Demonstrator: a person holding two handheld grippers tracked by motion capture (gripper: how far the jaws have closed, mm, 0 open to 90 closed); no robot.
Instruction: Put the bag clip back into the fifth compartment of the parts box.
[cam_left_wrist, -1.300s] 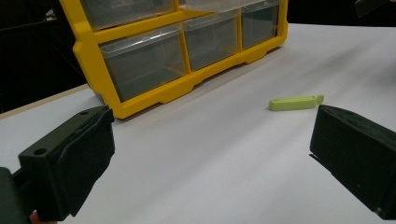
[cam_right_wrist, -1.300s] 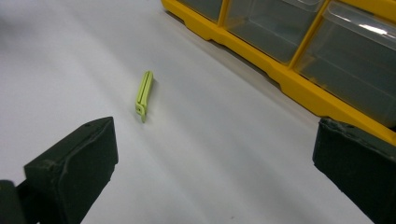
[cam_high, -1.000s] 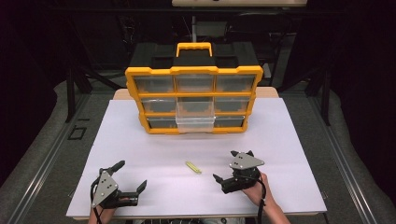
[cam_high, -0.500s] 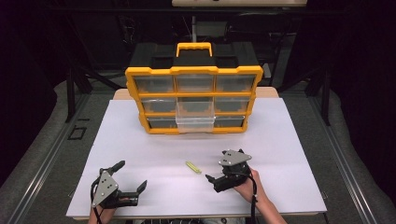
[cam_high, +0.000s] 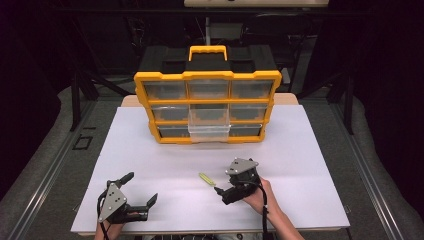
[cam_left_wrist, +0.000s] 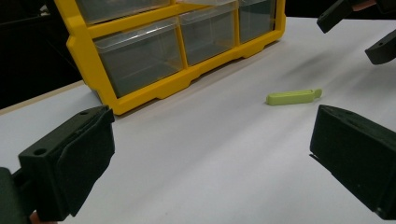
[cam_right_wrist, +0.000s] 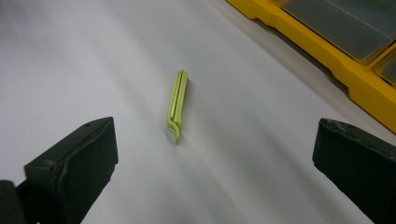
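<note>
A small yellow-green plastic clip lies flat on the white table, in front of the yellow drawer organizer. My right gripper is just right of the clip, pointing at it, jaws wide open and empty. In the right gripper view the clip lies ahead, between the two spread jaws and untouched. My left gripper rests near the table's front left, open and empty. Its own view shows the clip off to the right and the right gripper's jaws beyond it.
The organizer has clear drawers; its bottom middle drawer is pulled out toward me. The white tabletop spreads wide on both sides of the clip. The front table edge runs just behind both hands.
The right gripper has moved left and slightly forward, closing on the clip, and now points at it. The left gripper and the clip have stayed put.
</note>
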